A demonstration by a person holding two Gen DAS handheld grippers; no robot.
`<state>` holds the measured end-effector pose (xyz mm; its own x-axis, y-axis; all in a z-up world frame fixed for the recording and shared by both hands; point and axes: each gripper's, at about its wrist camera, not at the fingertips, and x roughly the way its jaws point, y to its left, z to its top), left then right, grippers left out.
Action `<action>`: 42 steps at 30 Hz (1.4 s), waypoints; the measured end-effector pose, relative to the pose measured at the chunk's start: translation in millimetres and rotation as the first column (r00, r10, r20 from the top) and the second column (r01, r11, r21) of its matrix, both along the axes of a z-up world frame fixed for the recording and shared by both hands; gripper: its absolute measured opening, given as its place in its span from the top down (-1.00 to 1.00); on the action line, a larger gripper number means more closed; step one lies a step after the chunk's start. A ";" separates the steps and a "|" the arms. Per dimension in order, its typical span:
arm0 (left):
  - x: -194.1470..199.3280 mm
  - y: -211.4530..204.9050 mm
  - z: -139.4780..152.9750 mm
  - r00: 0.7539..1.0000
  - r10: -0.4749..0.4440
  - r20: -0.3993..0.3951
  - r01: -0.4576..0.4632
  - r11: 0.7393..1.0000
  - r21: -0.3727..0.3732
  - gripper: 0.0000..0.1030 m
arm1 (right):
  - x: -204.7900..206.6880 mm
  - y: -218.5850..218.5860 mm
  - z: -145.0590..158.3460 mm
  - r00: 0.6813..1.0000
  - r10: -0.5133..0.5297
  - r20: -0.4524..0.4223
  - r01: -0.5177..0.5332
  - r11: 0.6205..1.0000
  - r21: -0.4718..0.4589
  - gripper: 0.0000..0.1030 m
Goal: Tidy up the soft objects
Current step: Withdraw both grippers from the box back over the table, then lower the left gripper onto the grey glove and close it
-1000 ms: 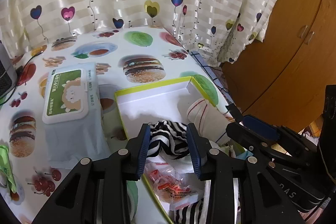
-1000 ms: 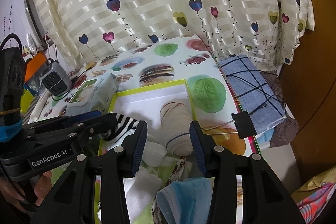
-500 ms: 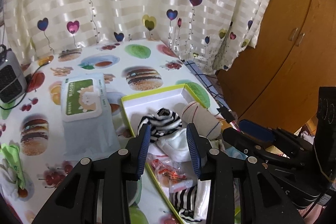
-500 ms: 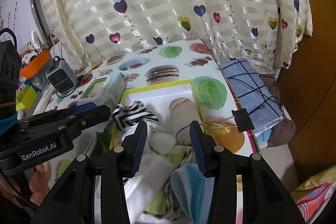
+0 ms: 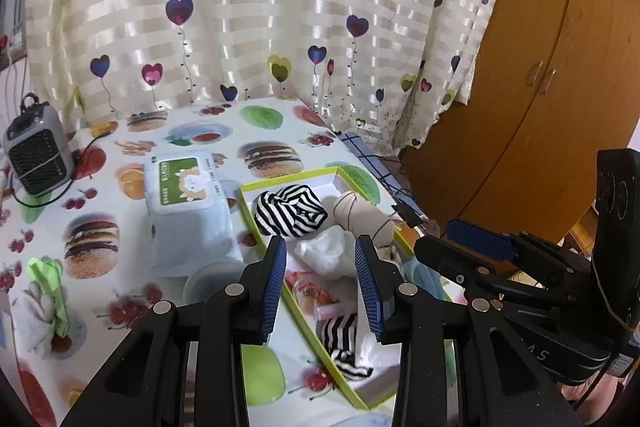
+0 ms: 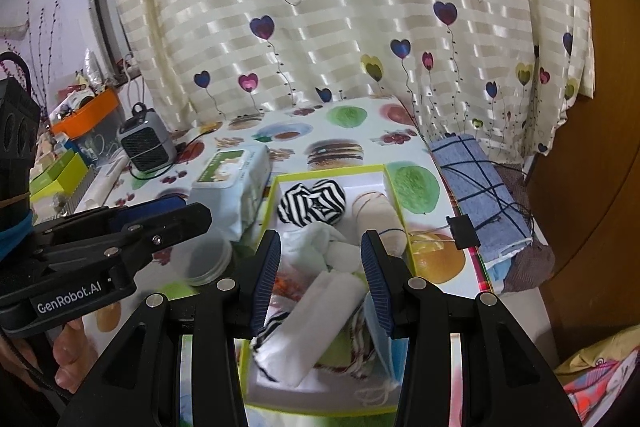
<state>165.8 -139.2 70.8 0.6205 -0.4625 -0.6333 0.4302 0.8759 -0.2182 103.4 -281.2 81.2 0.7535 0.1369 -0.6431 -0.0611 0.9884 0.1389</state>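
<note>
A green-rimmed white box (image 5: 286, 180) (image 6: 331, 172) sits on the food-print table and holds soft things. A black-and-white striped bundle (image 5: 290, 211) (image 6: 311, 202) lies at its far left, a beige rolled sock (image 5: 358, 217) (image 6: 378, 215) beside it, and white cloths (image 5: 328, 253) (image 6: 332, 249) nearer. My left gripper (image 5: 320, 283) is open and empty, raised above the box. My right gripper (image 6: 323, 277) is open and empty over the box's near half, above a white folded cloth (image 6: 316, 323) and a blue mask (image 6: 378, 335).
A wet-wipes pack (image 5: 186, 203) (image 6: 236, 181) lies left of the box, a round clear lid (image 6: 208, 261) in front of it. A small grey heater (image 5: 36, 151) (image 6: 146, 143) stands far left. A blue checked cloth (image 6: 476, 187) lies right, by a wooden wardrobe (image 5: 540, 87).
My left gripper let go of the striped bundle, which now lies in the box's far corner, and drew back and up. My right gripper also pulled back.
</note>
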 end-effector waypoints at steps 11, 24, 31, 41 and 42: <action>-37.0 30.6 0.5 0.999 0.043 0.034 -0.043 0.999 0.007 0.35 | -24.5 32.7 4.5 0.997 0.077 0.020 -0.077 0.997 0.000 0.07; -57.6 72.5 -13.9 0.992 0.127 0.013 -0.127 0.992 -0.001 0.35 | -35.9 73.7 5.4 0.985 0.169 0.022 -0.169 0.986 -0.014 0.06; -62.9 92.7 -18.1 0.986 0.167 0.010 -0.167 0.986 -0.001 0.35 | -35.4 94.5 3.1 0.977 0.211 0.019 -0.211 0.977 -0.014 0.06; -63.5 111.6 -24.8 0.978 0.210 -0.001 -0.210 0.978 0.000 0.35 | -31.2 114.4 -0.5 0.966 0.260 0.003 -0.260 0.965 -0.017 0.06; -63.9 112.5 -25.0 0.977 0.212 -0.001 -0.212 0.977 0.000 0.35 | -30.8 116.6 -1.0 0.964 0.265 0.002 -0.265 0.964 -0.018 0.06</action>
<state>101.9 -26.7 45.8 0.7040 -0.3209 -0.6336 0.2349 0.9471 -0.2186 72.7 -164.6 80.2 0.6946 0.3209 -0.6439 -0.3214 0.9391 0.1214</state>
